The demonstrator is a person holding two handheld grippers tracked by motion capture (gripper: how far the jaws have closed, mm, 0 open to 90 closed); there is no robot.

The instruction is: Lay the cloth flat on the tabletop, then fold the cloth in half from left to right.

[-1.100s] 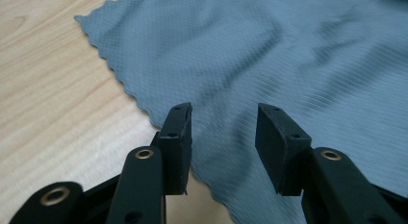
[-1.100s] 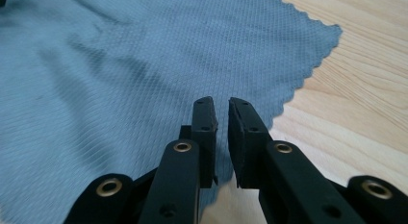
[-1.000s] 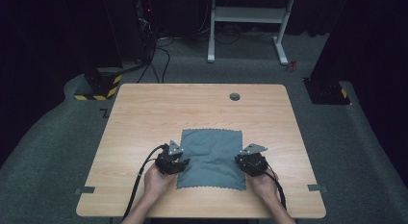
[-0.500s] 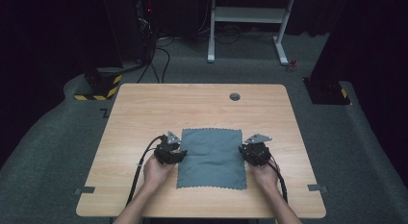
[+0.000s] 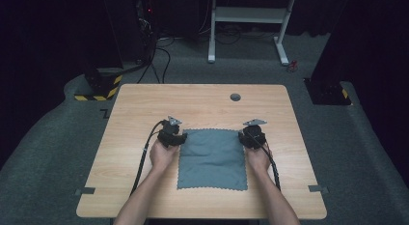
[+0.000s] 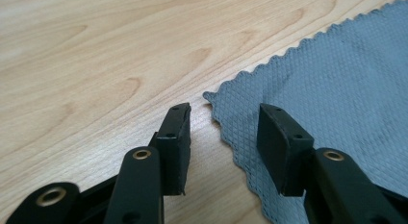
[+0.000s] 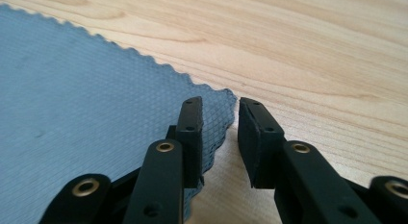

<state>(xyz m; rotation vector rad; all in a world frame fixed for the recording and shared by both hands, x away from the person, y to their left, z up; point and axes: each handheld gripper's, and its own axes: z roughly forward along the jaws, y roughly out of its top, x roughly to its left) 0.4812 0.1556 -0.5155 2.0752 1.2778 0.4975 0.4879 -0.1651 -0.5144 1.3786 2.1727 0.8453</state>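
Your jaws stand apart on both grippers, and neither pair is pressing on anything. On your left gripper (image 6: 222, 132) the pads straddle the far left corner of the grey cloth (image 6: 337, 104): one pad sits over bare wood, the other over the fabric, with the corner's tip lying flat in the gap between them. On your right gripper (image 7: 219, 137) the gap is narrower and the jaws have just been opening; the cloth's far right corner (image 7: 211, 108) lies flat under the left pad and reaches into the gap, unpinched.

From the high view, your left gripper (image 5: 172, 134) and right gripper (image 5: 252, 135) sit at the two far corners of the cloth (image 5: 212, 160), which lies spread flat on the near middle of the wooden table (image 5: 144, 104), its near edge just short of the table's near edge. Your hands rest on either side of it, cables trailing back along your forearms.

The cloth has a scalloped edge and a fine diamond weave; no label, brand or writing can be read on it, on the grippers or on the table. A small dark round disc (image 5: 235, 97) lies on the wood well beyond the cloth.
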